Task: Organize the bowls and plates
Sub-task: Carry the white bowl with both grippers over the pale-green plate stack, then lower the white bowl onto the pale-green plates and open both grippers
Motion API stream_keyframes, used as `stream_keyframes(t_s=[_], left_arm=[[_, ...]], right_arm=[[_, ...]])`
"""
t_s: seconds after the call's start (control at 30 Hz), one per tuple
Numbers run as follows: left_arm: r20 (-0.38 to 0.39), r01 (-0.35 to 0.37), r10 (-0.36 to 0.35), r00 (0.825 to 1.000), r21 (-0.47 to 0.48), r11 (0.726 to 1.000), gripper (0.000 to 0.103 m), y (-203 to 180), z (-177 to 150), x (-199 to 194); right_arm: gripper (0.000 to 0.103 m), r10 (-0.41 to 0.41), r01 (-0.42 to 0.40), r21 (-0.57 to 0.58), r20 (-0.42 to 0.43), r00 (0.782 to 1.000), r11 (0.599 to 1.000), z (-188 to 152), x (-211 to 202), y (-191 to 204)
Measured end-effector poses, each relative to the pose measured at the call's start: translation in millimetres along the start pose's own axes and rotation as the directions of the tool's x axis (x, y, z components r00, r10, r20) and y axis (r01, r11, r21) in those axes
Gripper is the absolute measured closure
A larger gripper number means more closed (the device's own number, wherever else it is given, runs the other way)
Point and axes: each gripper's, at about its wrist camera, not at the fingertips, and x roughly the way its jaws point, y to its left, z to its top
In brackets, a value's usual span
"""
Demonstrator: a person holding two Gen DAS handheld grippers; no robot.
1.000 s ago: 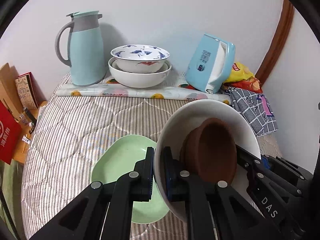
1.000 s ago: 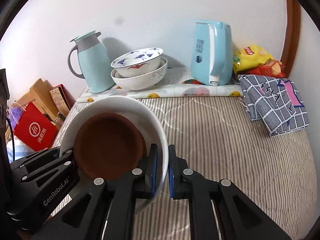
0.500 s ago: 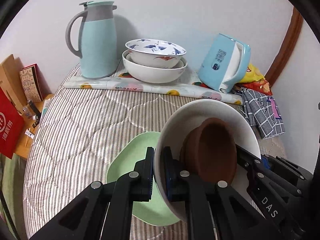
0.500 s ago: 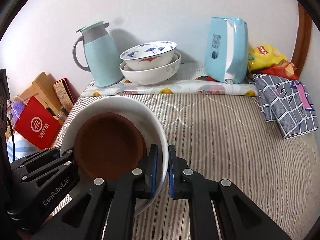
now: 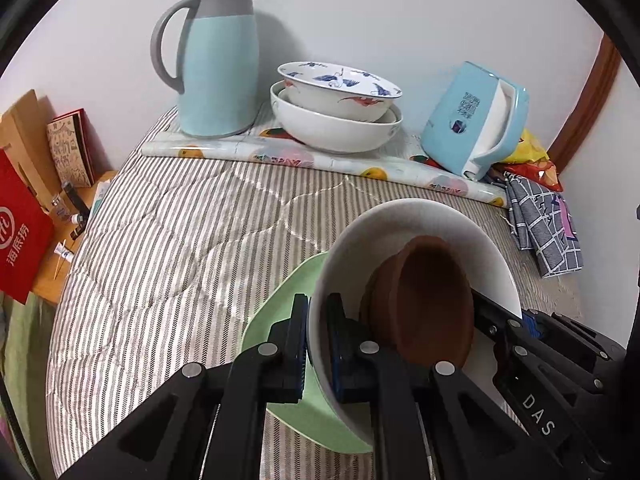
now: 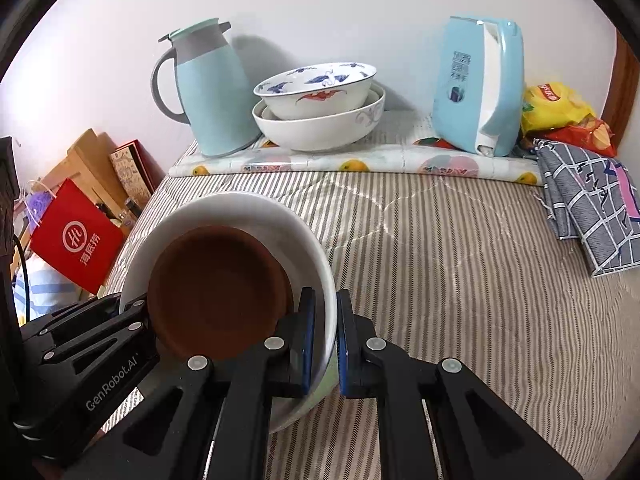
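Observation:
Both grippers hold one white bowl [image 5: 416, 224] by opposite rims, lifted above the striped bed. My left gripper [image 5: 318, 344] is shut on its left rim; my right gripper [image 6: 325, 340] is shut on its right rim [image 6: 320, 264]. A brown bowl [image 5: 424, 300] sits inside it, also in the right wrist view [image 6: 216, 296]. A light green plate [image 5: 280, 320] lies on the bed below the white bowl. At the back, a blue-patterned bowl [image 5: 340, 88] sits nested in a larger white bowl [image 5: 332, 128].
A mint thermos jug [image 5: 216, 60] stands left of the stacked bowls, and a blue kettle [image 5: 476, 120] right of them, all on a fruit-print mat [image 5: 240, 152]. A checked cloth [image 6: 592, 200] and snack bags [image 6: 560, 108] lie at right. A red bag [image 6: 76, 236] stands beyond the bed's left edge.
Both grippers have carried the white bowl with the brown bowl forward toward the stacked bowls at the back. The green plate has slid further under the held bowl in the left wrist view.

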Motion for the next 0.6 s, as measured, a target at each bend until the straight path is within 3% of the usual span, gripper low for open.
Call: stream_keyframes(t_s=[0.6], left_arm=[[-0.062, -0.004, 0.002, 0.998, -0.032, 0.999, 0.093, 20.2, -9.8, 25.7]], right_arm=[[0.093, -0.003, 0.001, -0.017, -0.073, 0.997, 1.0, -12.1, 33.7, 9.0]])
